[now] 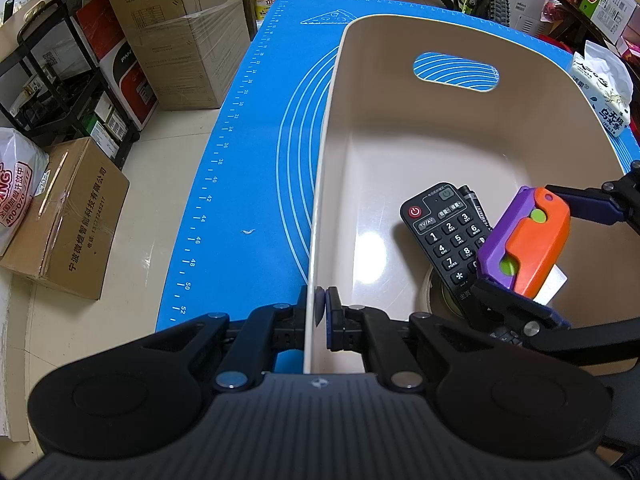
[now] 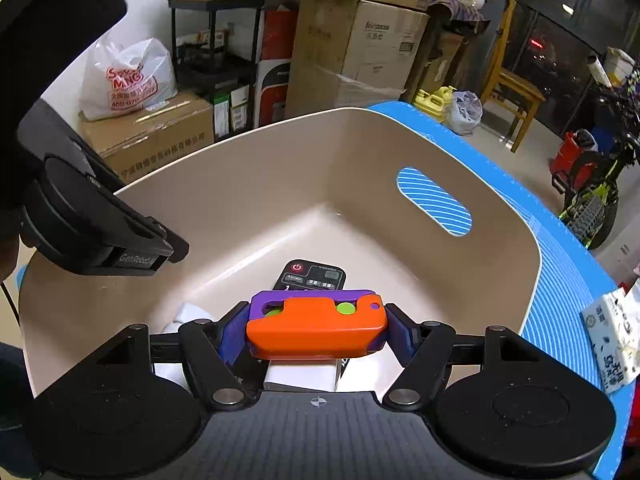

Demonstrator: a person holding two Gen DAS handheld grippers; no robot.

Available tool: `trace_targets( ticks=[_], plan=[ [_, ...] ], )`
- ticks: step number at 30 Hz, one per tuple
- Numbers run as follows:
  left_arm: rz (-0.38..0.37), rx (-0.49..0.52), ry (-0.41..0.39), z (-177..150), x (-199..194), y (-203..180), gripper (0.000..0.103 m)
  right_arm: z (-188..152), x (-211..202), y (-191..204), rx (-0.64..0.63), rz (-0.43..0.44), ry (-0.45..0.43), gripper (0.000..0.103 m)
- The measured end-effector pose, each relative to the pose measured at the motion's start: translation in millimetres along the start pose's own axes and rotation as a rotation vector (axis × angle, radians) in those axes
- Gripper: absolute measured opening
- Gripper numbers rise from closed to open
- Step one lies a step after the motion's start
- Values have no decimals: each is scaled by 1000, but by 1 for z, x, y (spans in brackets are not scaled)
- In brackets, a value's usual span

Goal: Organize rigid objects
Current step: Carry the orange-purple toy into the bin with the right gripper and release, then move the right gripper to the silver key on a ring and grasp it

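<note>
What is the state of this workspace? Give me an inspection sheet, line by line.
Surface: blue mat with printed rulers, under the bin.
Job's things: beige bin holds a remote, a marker beside it, white items; orange-purple toy held above them.
Clutter: tissue pack on the mat beside the bin.
Grippers: left gripper clamps the bin's rim; right gripper grips the toy inside the bin.
Cables: nothing seen.
Surroundings: cardboard boxes, black rack, bags, wooden chair, bicycle.
</note>
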State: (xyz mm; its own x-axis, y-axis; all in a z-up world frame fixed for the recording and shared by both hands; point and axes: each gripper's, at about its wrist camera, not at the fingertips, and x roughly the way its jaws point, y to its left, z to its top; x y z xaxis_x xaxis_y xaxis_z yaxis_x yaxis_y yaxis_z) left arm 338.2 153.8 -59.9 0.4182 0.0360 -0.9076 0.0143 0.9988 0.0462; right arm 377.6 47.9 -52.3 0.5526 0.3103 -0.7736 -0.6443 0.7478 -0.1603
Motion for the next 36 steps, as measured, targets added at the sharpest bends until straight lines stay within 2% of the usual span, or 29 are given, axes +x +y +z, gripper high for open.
trace_targets(
  ticks=[4,9,11,13,21,29,36],
  plan=[
    [0,0,0,0,0,0,7,-1,3,1,-5,-10,8,73],
    [1,1,0,0,0,0,7,-4,1,-3,26,-19,-2,79],
    [0,0,0,0,0,0,7,-4,-2,-5,38,-29,-14,89],
    [1,1,0,0,0,0,7,-4,-6,-9,56,-34,-29,94],
    [1,0,0,0,0,0,7,-9,-25,-28,122,-31,-99,96],
    [1,0,0,0,0,0,7,-23,-59,-64,246,-82,-214,97],
    [2,0,0,0,0,0,7,-48,-79,-113,337,-188,-243,97]
  ],
)
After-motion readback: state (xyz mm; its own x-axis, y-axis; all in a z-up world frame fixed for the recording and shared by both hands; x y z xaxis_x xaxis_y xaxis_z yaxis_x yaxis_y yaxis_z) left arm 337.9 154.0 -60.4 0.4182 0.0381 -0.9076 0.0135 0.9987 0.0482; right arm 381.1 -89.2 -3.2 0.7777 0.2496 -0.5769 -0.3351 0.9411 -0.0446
